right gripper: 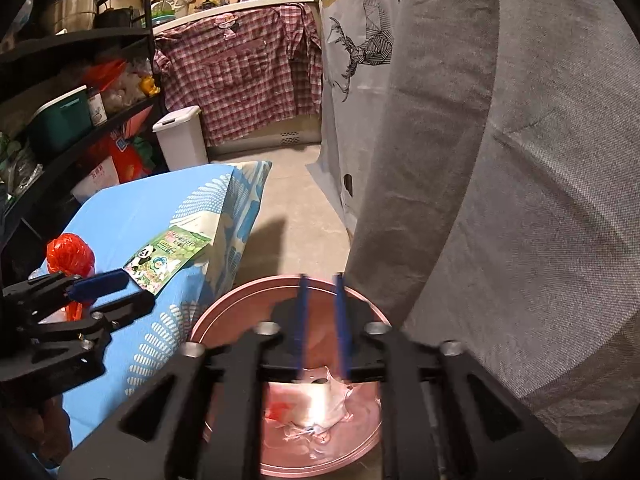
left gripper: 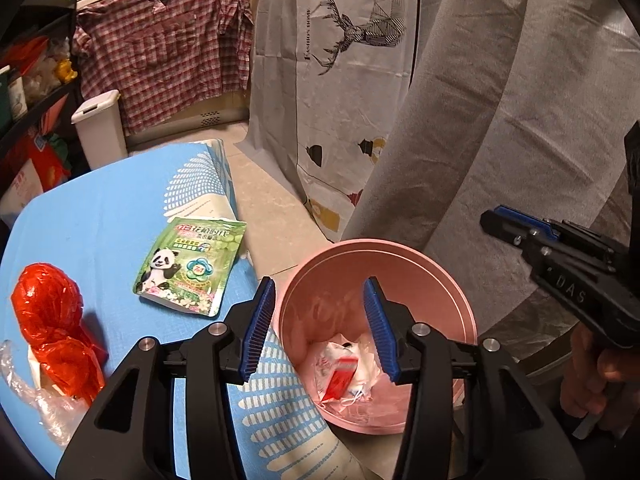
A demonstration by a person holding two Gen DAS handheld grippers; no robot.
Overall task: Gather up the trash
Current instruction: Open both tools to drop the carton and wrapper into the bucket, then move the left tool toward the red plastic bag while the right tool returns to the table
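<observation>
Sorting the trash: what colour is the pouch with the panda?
Green pouch, clearest in left wrist view.

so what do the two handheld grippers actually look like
Both match: the left gripper and the right gripper have black angular plastic frames, silver round bolts at the pivots and ribbed blue finger pads. The right one's body carries pale "DAS" lettering. No cables or sleeves show.

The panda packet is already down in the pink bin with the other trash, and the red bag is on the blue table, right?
Not quite. The panda packet isn't in the pink bin; it lies flat on the blue table, beyond the red bag. The left wrist view shows this. The red bag is on the table, as you said.
</observation>
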